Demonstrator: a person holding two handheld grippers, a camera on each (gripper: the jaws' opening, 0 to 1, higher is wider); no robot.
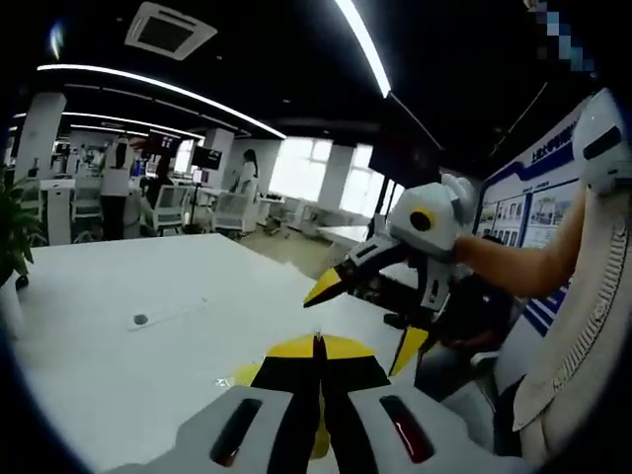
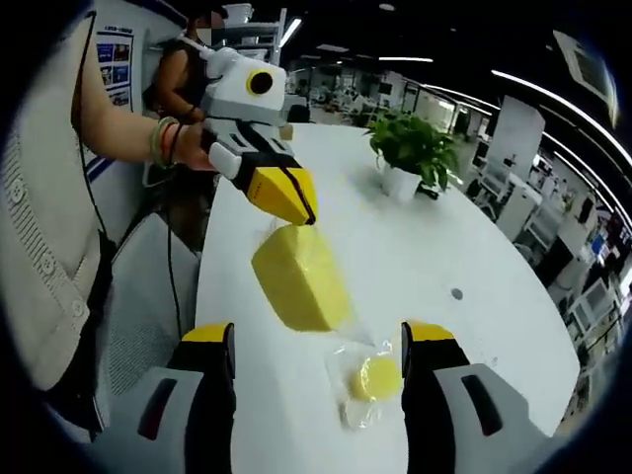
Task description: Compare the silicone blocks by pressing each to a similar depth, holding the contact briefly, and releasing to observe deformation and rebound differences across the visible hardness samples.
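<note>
A large yellow silicone block (image 2: 301, 276) lies on the white table (image 2: 474, 247). In the right gripper view my left gripper (image 2: 301, 209) comes in from the upper left, jaws shut, its yellow tip touching the block's far top edge. A small round yellow sample (image 2: 375, 377) sits in a clear bag just in front of the block. My right gripper (image 2: 318, 336) is open wide, hovering short of both with nothing between its jaws. In the left gripper view my left gripper (image 1: 318, 341) shows shut jaws pointing down at the table, and the right gripper (image 1: 365, 318) hangs open to the right.
A potted plant (image 2: 413, 148) stands further along the table. A small grey dot (image 2: 456, 293) lies on the tabletop (image 1: 118, 286). The person's arm (image 2: 123, 133) and a white chair (image 1: 583, 326) are beside the table's edge. People stand in the office behind (image 1: 117, 183).
</note>
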